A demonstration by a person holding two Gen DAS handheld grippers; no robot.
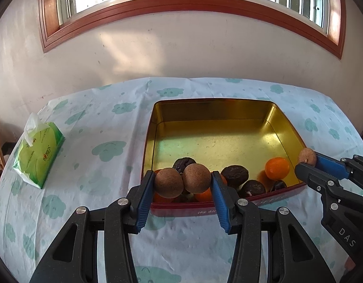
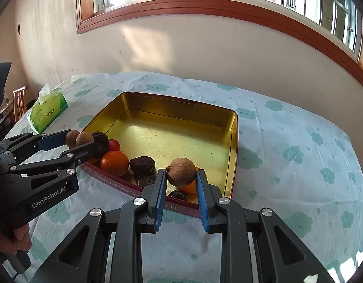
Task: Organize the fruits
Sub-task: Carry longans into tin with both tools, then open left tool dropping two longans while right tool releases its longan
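My left gripper [image 1: 182, 184] is shut on two round brown fruits [image 1: 182, 182] held side by side above the near rim of a gold-lined tin [image 1: 216, 129]. My right gripper [image 2: 180, 176] is shut on one brown fruit [image 2: 180, 171] over the tin's near right corner. In the left wrist view the right gripper [image 1: 307, 162] shows at the right edge with its fruit [image 1: 307, 156]. In the right wrist view the left gripper [image 2: 79, 141] enters from the left with its pair of fruits [image 2: 78, 138]. Inside the tin lie an orange [image 1: 277, 168], another orange [image 2: 114, 163] and several dark wrinkled fruits [image 1: 235, 175].
A green tissue pack [image 1: 39, 155] lies at the table's left, also visible as the tissue pack [image 2: 49, 113]. A cloud-print cloth [image 2: 287, 153] covers the table. A wall with a window stands behind. A wooden chair [image 2: 18, 101] sits off the left edge.
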